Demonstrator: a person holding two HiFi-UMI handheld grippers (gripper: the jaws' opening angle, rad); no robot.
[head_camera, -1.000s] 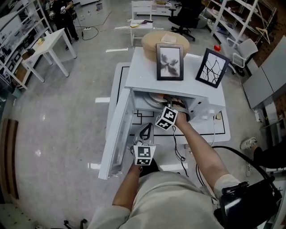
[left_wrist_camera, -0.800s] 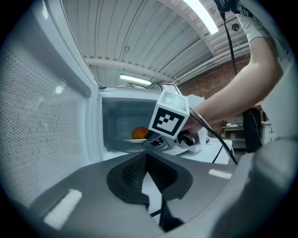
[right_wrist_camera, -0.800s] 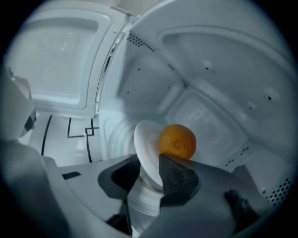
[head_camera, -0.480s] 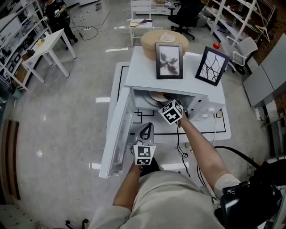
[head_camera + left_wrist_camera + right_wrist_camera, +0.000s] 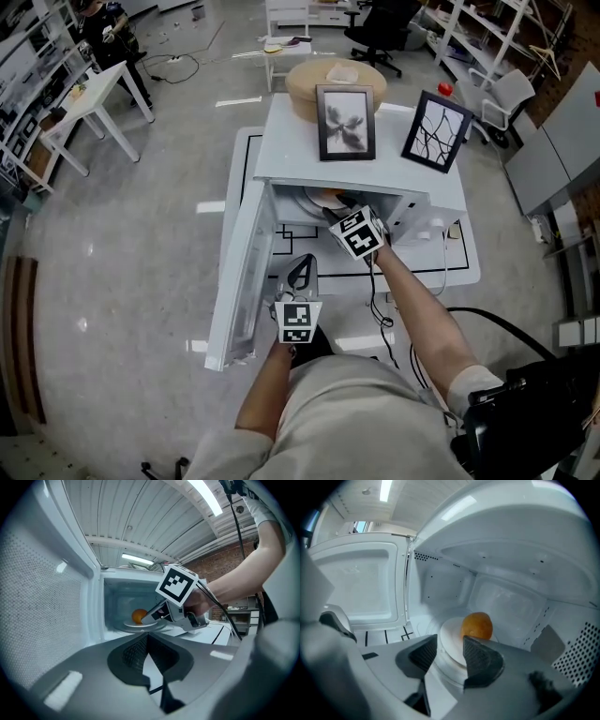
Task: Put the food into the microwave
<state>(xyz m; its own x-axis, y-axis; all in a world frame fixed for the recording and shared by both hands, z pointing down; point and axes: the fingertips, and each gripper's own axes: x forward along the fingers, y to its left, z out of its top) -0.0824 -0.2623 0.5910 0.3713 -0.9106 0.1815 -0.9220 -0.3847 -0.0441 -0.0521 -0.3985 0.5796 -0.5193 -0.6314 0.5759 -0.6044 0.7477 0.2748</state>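
Observation:
An orange (image 5: 476, 626) lies on a white plate (image 5: 451, 645) on the turntable inside the open white microwave (image 5: 349, 169). My right gripper (image 5: 450, 642) is at the oven's mouth. Its jaws are opening, with nothing between the pads, and the plate and orange sit just beyond the fingertips. The left gripper view shows that same gripper (image 5: 146, 618) beside the orange (image 5: 137, 616). My left gripper (image 5: 302, 264) hovers low in front of the microwave with its fingertips touching and nothing in them.
The microwave door (image 5: 242, 272) swings out to the left, close to my left gripper. Two framed pictures (image 5: 346, 122) stand on top of the oven, with a round tan basket (image 5: 330, 77) behind them. Black cables (image 5: 375, 305) trail over the white table (image 5: 461, 261).
My right gripper has drawn back a little from inside the microwave and rolled, so its marker cube faces another way. The left gripper has stayed put.

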